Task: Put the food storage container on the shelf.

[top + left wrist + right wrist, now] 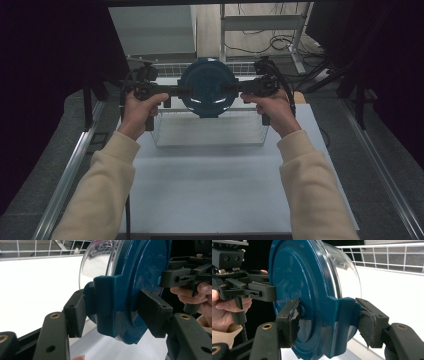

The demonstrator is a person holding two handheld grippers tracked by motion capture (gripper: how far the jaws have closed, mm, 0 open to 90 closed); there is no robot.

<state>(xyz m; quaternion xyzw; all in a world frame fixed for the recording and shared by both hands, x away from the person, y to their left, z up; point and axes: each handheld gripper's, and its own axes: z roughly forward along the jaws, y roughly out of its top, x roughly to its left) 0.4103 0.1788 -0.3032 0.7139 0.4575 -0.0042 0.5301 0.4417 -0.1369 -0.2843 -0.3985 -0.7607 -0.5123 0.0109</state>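
Observation:
A round container [207,87] with a dark blue lid and a clear body hangs in the air on its side, held between my two grippers. My left gripper [186,92] comes in from the left, my right gripper [229,89] from the right. In the left gripper view my left gripper [113,312] is shut on a blue latch tab [106,302] at the lid's rim. In the right gripper view my right gripper [329,322] is shut on the opposite latch tab [342,322]. The lid [297,280] faces the person.
A white wire basket [210,132] stands on the white table [215,185] just below and behind the container. Metal rails [70,165] run along both table sides. Dark curtains, a shelf frame and cables lie beyond the far edge.

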